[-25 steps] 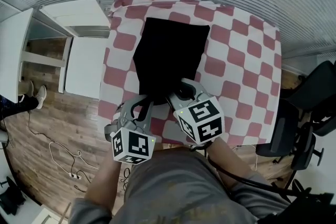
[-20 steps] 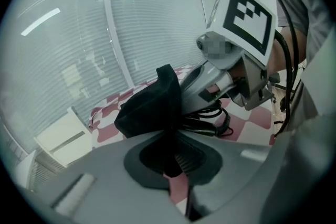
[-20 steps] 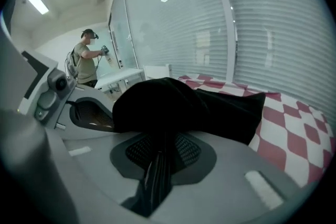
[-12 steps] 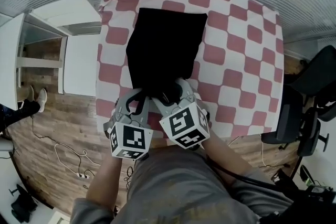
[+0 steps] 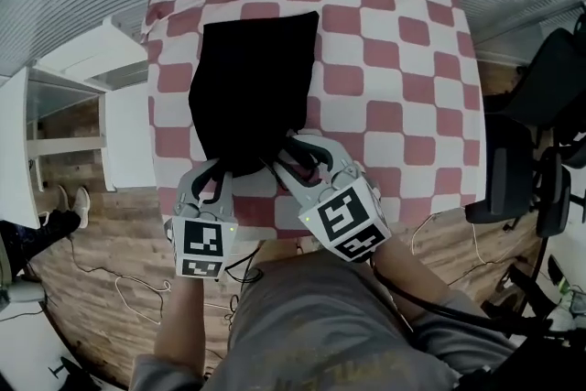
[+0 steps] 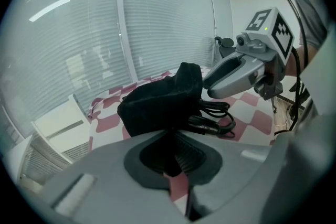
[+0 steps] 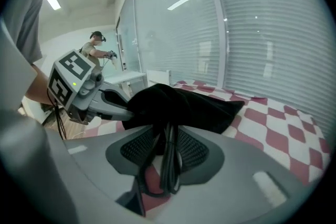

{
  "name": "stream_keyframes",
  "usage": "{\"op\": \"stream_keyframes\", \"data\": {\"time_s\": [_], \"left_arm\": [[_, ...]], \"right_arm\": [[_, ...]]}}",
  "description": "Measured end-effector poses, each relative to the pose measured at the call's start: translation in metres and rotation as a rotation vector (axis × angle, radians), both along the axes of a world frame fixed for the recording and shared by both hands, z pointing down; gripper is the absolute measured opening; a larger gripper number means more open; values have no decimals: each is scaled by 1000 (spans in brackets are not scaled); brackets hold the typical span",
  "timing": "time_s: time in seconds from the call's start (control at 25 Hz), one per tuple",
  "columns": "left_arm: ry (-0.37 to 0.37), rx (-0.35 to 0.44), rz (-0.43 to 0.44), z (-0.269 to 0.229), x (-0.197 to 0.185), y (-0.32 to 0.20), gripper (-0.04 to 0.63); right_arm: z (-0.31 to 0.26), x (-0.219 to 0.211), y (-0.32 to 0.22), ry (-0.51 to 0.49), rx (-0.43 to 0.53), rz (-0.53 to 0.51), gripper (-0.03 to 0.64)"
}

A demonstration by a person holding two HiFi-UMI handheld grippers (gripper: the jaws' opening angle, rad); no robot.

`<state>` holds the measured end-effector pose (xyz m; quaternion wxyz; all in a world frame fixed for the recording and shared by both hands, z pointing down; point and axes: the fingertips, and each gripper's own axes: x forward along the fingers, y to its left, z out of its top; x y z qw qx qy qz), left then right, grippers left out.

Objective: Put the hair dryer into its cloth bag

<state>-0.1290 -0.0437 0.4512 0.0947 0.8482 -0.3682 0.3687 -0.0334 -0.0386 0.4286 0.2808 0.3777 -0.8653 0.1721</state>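
Observation:
The black cloth bag (image 5: 252,87) lies on the red-and-white checked tablecloth (image 5: 403,59), bulging, its mouth toward me. The hair dryer itself is hidden; only its black cord (image 6: 216,117) spills from the mouth. My left gripper (image 5: 218,174) is shut on the near left edge of the bag, with black cloth pinched between its pads (image 6: 181,153). My right gripper (image 5: 295,151) is at the mouth's right side. Its jaws have just been closing a little and still stand apart, with a loop of the cord (image 7: 169,160) hanging loosely in the gap.
A white cabinet (image 5: 78,96) stands left of the table and a black office chair (image 5: 531,151) to its right. Thin cables (image 5: 119,288) trail on the wood floor. Window blinds run behind the table. A person (image 7: 97,50) stands far off in the right gripper view.
The right gripper's jaws stand wider than a second ago and it has shifted sideways at the bag's mouth. The left gripper keeps its hold. The head view has swung, so the table sits further left.

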Motion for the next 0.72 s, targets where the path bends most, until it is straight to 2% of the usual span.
{"op": "stream_keyframes", "data": {"time_s": [0.16,0.28,0.4,0.48,0.56,0.72], "left_arm": [[5,-5,-5,-3,2,1,11],[16,-9,-2,-6,5,0,11],[28,-9,6,-11,9,-1,11],[36,-4,14,-15,12,-3,11],[46,1,20,-19,16,-5,11],[58,10,31,-25,20,-9,11]], "right_arm": [[16,25,-13,76,6,74,123],[18,27,-24,69,31,82,97],[10,15,-29,31,64,42,94],[10,8,-32,49,78,18,98],[14,6,-36,73,83,22,122],[11,4,-44,56,99,41,103]]}}
